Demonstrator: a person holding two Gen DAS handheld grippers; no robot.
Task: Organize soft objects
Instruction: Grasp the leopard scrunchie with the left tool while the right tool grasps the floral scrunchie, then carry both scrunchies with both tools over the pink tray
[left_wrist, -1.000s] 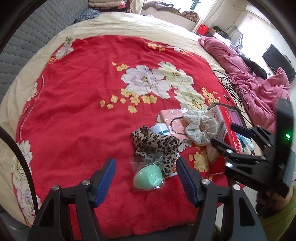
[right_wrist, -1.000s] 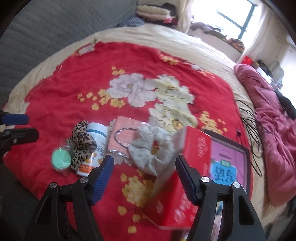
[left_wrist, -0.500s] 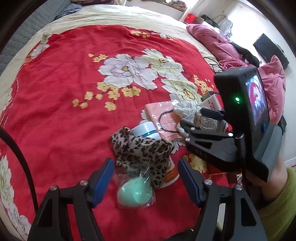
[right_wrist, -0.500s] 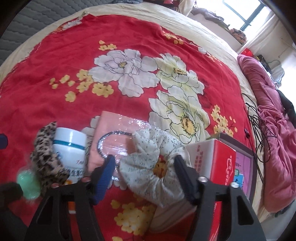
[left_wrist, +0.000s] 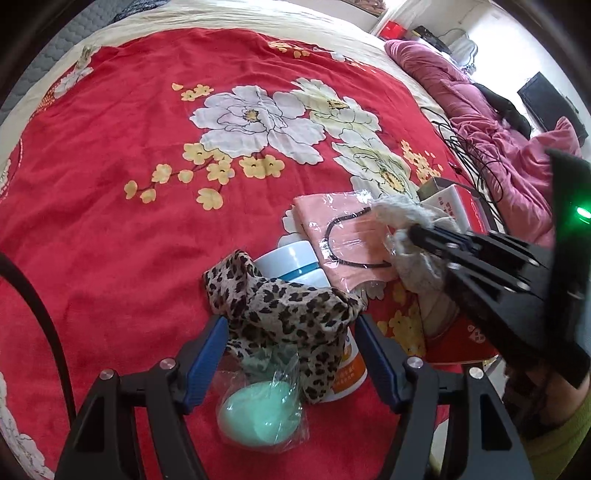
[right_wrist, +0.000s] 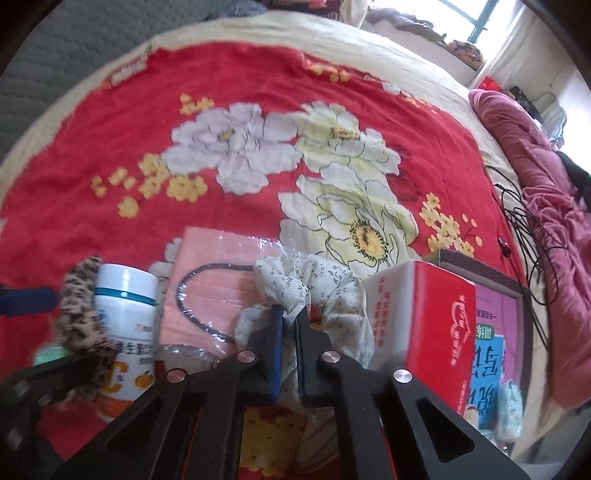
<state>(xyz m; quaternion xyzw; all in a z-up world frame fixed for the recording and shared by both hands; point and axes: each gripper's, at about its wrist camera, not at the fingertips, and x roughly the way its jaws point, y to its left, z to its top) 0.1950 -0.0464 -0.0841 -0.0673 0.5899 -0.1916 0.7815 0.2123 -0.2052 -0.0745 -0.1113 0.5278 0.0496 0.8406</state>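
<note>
Jaws of the right gripper (right_wrist: 290, 317) have just been closing and we now read them as pinched together on a fold of the pale floral scrunchie (right_wrist: 317, 291), which lies against the red tissue box (right_wrist: 421, 317) and overlaps the pink plastic-wrapped packet (right_wrist: 210, 266). We see the left gripper (left_wrist: 291, 354) with its blue pads well apart, holding nothing; it straddles the leopard-print scrunchie (left_wrist: 280, 310), pads at either side but not pressing. That scrunchie drapes over a white supplement bottle (left_wrist: 295, 266) lying on its side, with a mint-green egg-shaped sponge in a clear bag (left_wrist: 262, 410) just beside it, nearest the camera. All of this sits on the red floral blanket (left_wrist: 110, 184) near the bed's edge. Progress, in our judgement: early. Nothing looks sorted yet; every item lies in one loose cluster, and only the first grasp, on the pale scrunchie, is made. Left to do: lift it away, take the leopard one, then the sponge, and find each a place; where that place is we cannot tell. Count: two scrunchies, one bagged sponge, one wrapped packet, one bottle, one tissue box, two grippers.
</note>
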